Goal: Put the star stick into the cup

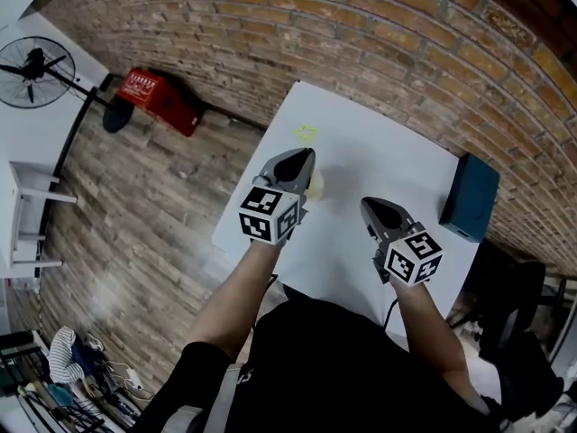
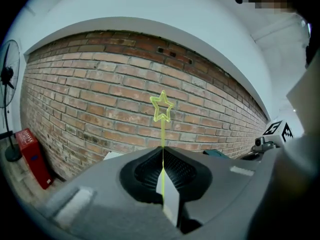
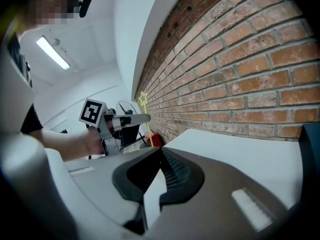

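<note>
My left gripper (image 1: pixel 302 165) is shut on the thin yellow-green star stick (image 2: pixel 162 134), which stands upright between the jaws (image 2: pixel 162 150). Its outline star (image 2: pixel 162 106) points up against the brick wall, and in the head view the star (image 1: pixel 306 133) shows faintly just beyond the gripper's tip. A pale round object, apparently the cup (image 1: pixel 316 184), peeks out to the right of the left gripper and is mostly hidden by it. My right gripper (image 1: pixel 370 207) hovers over the white table (image 1: pixel 379 152) with its jaws (image 3: pixel 161 151) together and empty. The right gripper view shows the left gripper (image 3: pixel 131 121) holding the stick (image 3: pixel 147 131).
A dark teal box (image 1: pixel 470 198) lies at the table's right edge. A brick wall (image 1: pixel 297 34) runs behind the table. On the floor to the left are a red crate (image 1: pixel 160 100) and a standing fan (image 1: pixel 32 70).
</note>
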The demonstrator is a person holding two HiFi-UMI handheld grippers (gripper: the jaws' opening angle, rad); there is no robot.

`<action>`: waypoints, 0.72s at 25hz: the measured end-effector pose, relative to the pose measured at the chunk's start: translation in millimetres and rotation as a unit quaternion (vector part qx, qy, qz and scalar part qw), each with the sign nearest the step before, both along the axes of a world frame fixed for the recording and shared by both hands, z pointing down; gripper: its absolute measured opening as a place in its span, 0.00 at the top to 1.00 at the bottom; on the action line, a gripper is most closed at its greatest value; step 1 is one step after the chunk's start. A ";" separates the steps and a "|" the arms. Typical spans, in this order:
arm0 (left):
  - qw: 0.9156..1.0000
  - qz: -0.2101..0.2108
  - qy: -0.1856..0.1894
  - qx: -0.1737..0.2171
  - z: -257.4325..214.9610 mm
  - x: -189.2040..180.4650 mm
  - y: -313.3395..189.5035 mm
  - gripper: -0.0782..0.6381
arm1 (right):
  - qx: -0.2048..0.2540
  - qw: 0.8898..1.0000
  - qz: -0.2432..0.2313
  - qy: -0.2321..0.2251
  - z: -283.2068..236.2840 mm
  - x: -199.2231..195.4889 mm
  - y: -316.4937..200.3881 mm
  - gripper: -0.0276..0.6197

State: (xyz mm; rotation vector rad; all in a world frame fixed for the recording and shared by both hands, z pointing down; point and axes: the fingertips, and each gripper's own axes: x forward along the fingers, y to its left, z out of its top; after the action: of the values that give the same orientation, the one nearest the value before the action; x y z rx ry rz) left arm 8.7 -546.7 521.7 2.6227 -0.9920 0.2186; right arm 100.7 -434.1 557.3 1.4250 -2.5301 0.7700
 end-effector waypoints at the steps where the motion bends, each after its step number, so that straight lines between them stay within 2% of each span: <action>1: 1.000 -0.002 0.000 -0.006 5.9 0.2 -1.3 0.88 | -0.002 1.000 0.002 0.000 1.9 1.5 0.4 0.96; 9: 0.999 0.024 0.022 -0.041 34.7 11.1 2.9 0.87 | -0.016 1.000 0.009 0.001 13.7 4.1 4.7 0.95; 18: 0.996 0.046 -0.025 -0.071 67.7 4.7 1.6 0.87 | -0.018 1.000 0.009 0.008 8.8 -2.3 9.5 0.95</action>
State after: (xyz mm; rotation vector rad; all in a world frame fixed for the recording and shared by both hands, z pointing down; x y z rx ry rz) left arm 13.4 -545.0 589.4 2.5467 -0.8405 0.3653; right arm 98.4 -424.6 566.1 1.4374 -2.4826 0.8004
